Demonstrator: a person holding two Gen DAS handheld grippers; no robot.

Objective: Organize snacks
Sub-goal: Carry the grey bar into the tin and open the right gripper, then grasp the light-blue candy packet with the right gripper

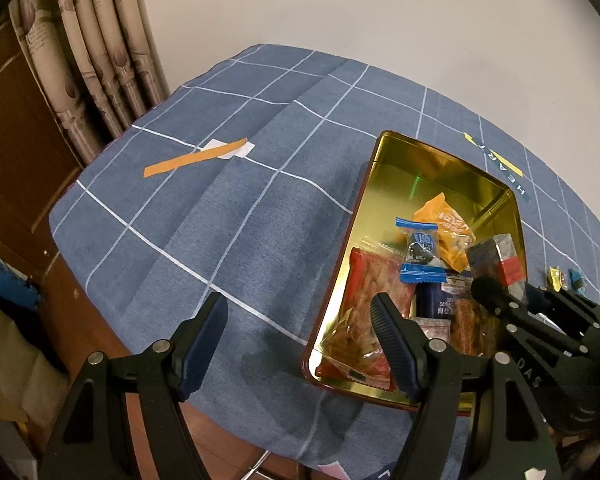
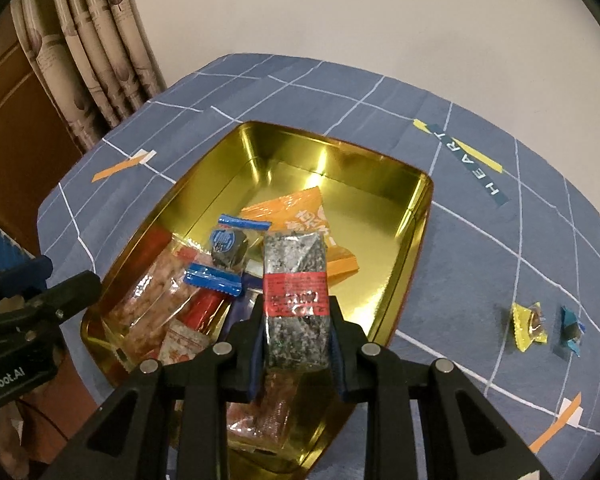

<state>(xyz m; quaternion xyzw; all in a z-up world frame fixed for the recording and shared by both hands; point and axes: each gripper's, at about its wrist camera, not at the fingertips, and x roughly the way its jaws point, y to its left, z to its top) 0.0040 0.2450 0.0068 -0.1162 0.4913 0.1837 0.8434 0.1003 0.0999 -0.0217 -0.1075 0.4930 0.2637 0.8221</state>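
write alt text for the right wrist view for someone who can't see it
The right gripper is shut on a speckled grey snack bar with a red band, held over an open gold metal tin already holding several wrapped snacks. Two small wrapped candies, yellow and blue, lie on the blue checked tablecloth beside it.

We see a dim, warm indoor light, with bright glare and a green glint on the inner walls of the gold tin (image 2: 412, 200). Soft shadows fall on the blue cloth (image 1: 228, 216) just beside the tin. Both views bend strongly toward their black, rounded corners, and stay fairly sharp.
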